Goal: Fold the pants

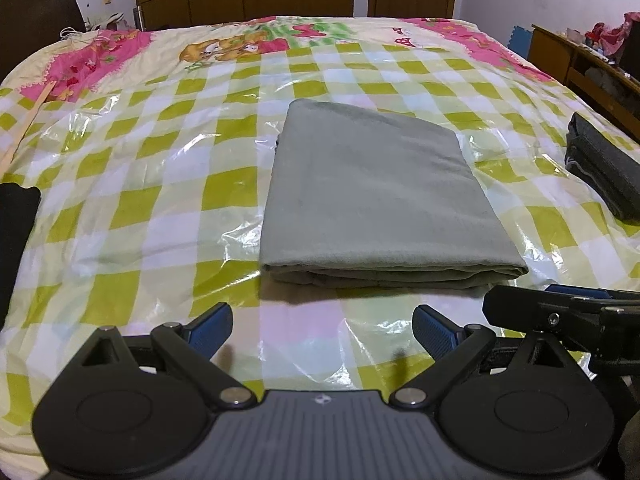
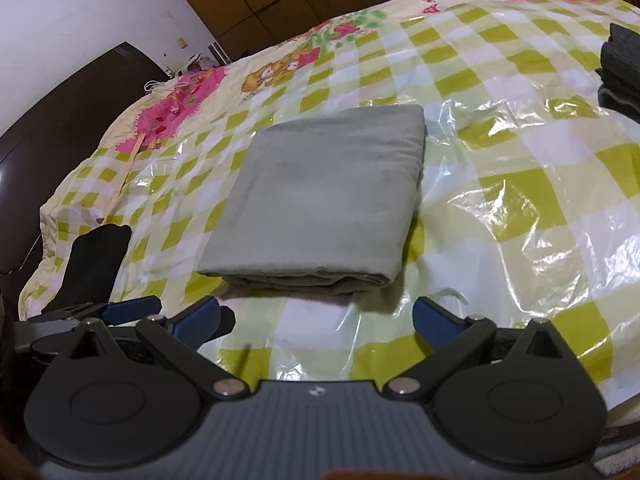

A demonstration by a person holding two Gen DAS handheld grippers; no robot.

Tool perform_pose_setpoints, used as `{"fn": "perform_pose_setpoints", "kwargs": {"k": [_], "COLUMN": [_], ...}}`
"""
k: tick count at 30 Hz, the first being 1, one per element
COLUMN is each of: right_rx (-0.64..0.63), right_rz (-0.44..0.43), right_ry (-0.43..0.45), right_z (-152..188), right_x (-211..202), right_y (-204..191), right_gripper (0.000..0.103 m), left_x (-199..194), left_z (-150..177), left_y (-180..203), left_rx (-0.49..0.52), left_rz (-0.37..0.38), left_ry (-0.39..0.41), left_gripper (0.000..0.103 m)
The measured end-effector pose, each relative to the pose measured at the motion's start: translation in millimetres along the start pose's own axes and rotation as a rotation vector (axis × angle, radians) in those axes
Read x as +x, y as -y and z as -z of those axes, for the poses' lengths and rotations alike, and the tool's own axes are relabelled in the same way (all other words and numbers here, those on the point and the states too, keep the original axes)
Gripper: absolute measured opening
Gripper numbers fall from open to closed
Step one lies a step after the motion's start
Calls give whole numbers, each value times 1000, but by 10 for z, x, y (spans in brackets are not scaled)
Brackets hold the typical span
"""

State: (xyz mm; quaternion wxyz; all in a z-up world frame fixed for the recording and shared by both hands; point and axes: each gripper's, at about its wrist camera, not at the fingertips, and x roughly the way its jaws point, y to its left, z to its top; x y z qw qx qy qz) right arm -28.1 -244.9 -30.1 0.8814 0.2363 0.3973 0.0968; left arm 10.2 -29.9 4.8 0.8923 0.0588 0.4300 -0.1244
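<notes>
The grey-green pants [image 1: 376, 196] lie folded into a neat thick rectangle on the bed, on a clear plastic sheet [image 1: 224, 248]. They also show in the right wrist view [image 2: 324, 196]. My left gripper [image 1: 322, 328] is open and empty, just short of the folded near edge. My right gripper [image 2: 316, 322] is open and empty, also just short of that edge. The right gripper shows at the right of the left wrist view [image 1: 560, 308]. The left gripper shows at the lower left of the right wrist view [image 2: 120, 312].
The bed has a green-and-white checked cover [image 1: 132, 152] with pink cartoon print at the far end. A stack of dark folded clothes [image 1: 604, 168] lies at the right edge. A black garment [image 2: 92, 264] lies at the left edge. A wooden desk [image 1: 580, 60] stands to the right.
</notes>
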Motion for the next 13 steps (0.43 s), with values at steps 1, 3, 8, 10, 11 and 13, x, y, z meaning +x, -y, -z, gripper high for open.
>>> {"fn": "perform_pose_setpoints", "kwargs": {"k": [1,3,8,10,11,13], "right_rx": [1,3,15,17,15,9], "right_rz": [2,5,14,22,24,27], "right_ry": [-1,-3,-7,-13,-16,-17], "right_z": [3,4,14,17,15,18], "right_x": [2,8,21,32,37,39], "right_y": [3,3,18,22,21,9], "right_gripper": [102,102,102,102,102,102], "left_x": [4,11,21,16,16,18], "left_z": [2,7,9,10,10,13], "left_y": [-3,-22,-78,-94,-101,-107], "left_rx": [-2,-10,-33,-40,-42,-46], "left_rz": [0,-2,1,-2,-2,-4], "left_ry": [-1,-2,-3,-1,-1,-2], "left_gripper": [103,103,103,103,103,103]}}
